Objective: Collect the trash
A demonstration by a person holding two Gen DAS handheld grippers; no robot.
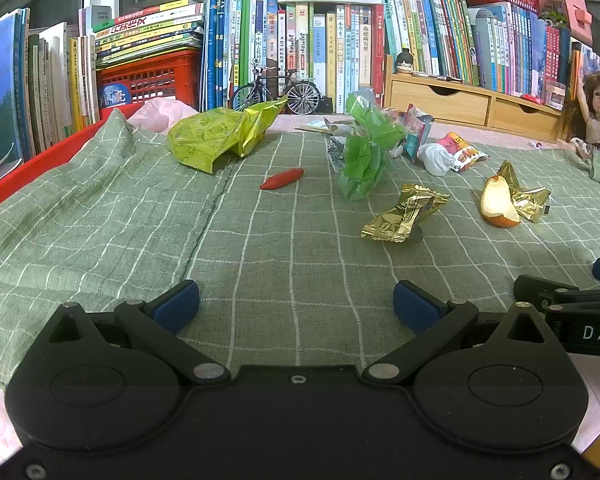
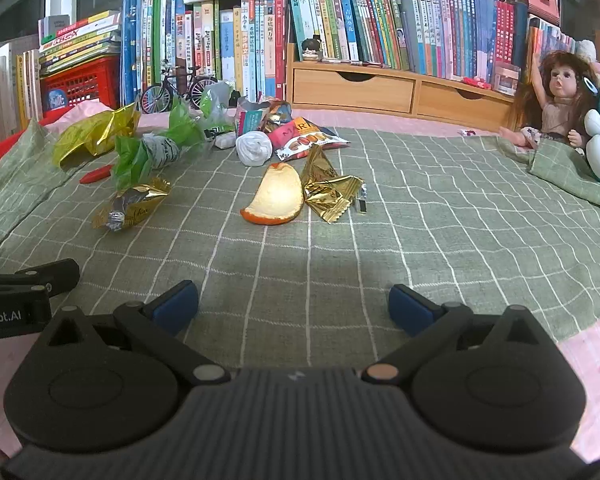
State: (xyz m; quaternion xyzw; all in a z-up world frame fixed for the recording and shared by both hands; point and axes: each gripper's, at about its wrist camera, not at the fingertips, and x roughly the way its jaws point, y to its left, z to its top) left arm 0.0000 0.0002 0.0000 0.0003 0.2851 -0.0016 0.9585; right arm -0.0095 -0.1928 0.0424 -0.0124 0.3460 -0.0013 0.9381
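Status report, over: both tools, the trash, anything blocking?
Left tool open, empty. Right tool open, empty. Orange peel, gold wrappers uncollected on checked cloth. Nothing blocking.

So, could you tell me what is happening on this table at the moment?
A person holds two grippers over a green checked cloth strewn with trash. The left hand-held gripper and right hand-held gripper are both open and empty. An orange peel, gold wrappers and green plastic lie ahead, nothing collected yet.

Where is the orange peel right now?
The orange peel lies on the green checked cloth, centre of the right wrist view, touching a gold wrapper on its right, below the white wad; neither tool holds it.
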